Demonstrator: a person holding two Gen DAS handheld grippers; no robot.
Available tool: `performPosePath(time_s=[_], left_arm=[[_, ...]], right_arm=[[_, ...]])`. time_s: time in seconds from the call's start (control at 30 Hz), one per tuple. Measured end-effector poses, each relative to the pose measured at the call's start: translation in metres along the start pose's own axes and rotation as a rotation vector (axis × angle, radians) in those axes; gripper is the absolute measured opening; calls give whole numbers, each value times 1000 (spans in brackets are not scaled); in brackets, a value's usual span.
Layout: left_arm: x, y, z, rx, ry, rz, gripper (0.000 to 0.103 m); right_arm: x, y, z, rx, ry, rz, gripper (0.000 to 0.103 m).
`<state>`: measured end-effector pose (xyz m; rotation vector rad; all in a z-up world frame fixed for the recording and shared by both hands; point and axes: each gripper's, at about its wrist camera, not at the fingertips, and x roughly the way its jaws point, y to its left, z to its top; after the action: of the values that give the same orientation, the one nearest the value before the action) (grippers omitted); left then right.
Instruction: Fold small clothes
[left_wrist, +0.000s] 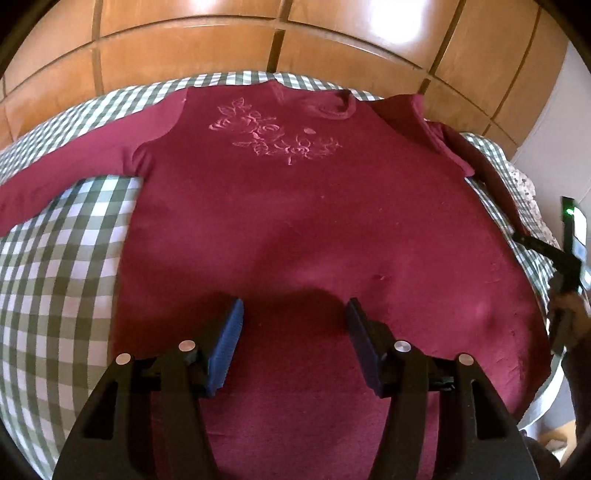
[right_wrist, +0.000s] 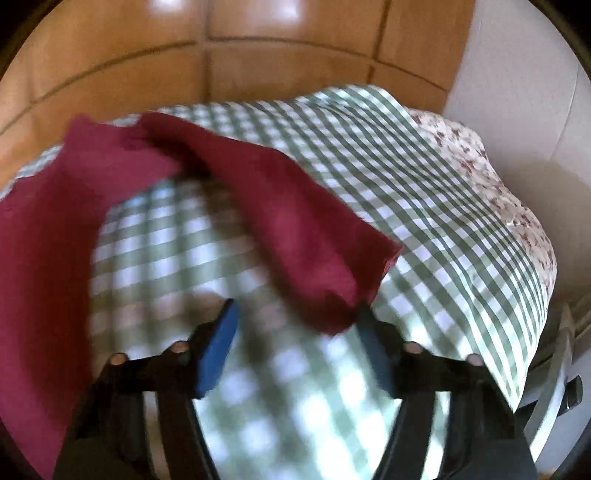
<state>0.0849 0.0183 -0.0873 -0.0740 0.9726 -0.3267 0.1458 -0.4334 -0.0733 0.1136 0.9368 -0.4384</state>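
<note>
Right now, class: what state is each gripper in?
Left gripper: open, empty, over the maroon embroidered top.
Right gripper: open, holding nothing.

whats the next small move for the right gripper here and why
Probably ease the right gripper forward and to its right, then close on the cuff end of the right sleeve. Its jaws stand open with only checked bedcover between them, and the sleeve end lies just ahead, near the right finger. The shirt lies spread flat, the left gripper open above its hem, so no fold has started.
</note>
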Motion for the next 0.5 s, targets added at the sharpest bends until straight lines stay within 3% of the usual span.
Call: performPosePath(time_s=[0.03,0.07,0.1,0.17,0.3,0.4,0.5], left_arm=[[2,0,-1,0,-2,-2,58],[3,0,-2,-1,-4,-2,58],[4,-1,-2,-2,-5,-2,60],[3,-2,-2,-5,-5,-8,64],[7,-7,0,2,-7,2,69],[8,-6,0,-4,-9,3,71],[8,-5,1,-16,-9,3,71]], right_arm=[[5,-4,3,15,3,-3,37],[9,-10,6,39,9,-10,9],[9,-17,10,59,23,-14,5],[-1,-32,21,109,6,19,5],[-51,-62,47,116,-121,2,5],[-77,-85,69,126,-187,-50,5],[-71,-108,98,125,-206,-143,5]])
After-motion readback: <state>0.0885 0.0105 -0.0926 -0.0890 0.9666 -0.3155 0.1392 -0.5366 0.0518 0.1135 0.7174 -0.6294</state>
